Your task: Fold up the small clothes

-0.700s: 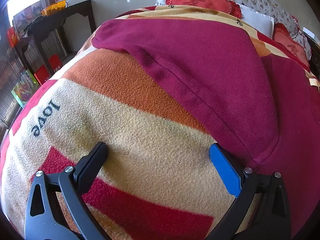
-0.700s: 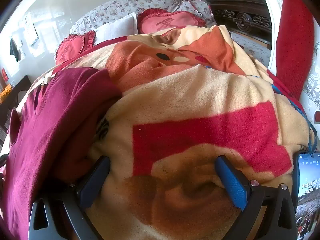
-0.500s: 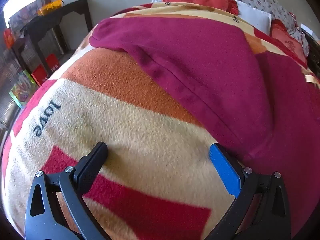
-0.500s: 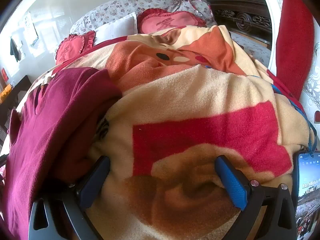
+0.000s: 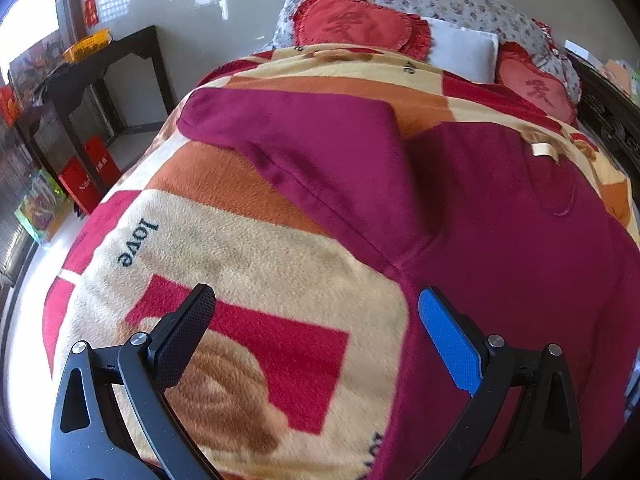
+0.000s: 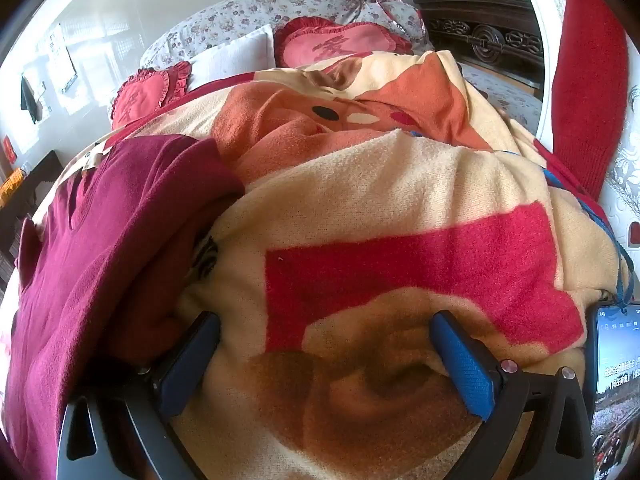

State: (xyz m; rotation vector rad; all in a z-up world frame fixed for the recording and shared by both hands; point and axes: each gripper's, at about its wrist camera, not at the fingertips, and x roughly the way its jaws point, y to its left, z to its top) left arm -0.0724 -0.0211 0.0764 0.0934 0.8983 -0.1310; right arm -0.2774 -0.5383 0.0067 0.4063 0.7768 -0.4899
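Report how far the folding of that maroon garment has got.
Done: the maroon garment lies spread on the patterned blanket, one sleeve stretched out flat; no fold shows in either view.
In hand: nothing. The left gripper and right gripper both stand wide open over the blanket beside the garment's edges, gripping no cloth.
Left: seemingly every fold.

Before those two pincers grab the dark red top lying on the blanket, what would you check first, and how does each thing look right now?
1. Left gripper jaws wide apart, nothing between them but blanket: ok.
2. Right gripper jaws wide apart, nothing held: ok.
3. Maroon top lies spread on the blanket: ok.
4. Sleeve laid out flat to the side: ok.
5. Top smooth on the right gripper's side: not ok, bunched.
6. Phone away from the top: ok.
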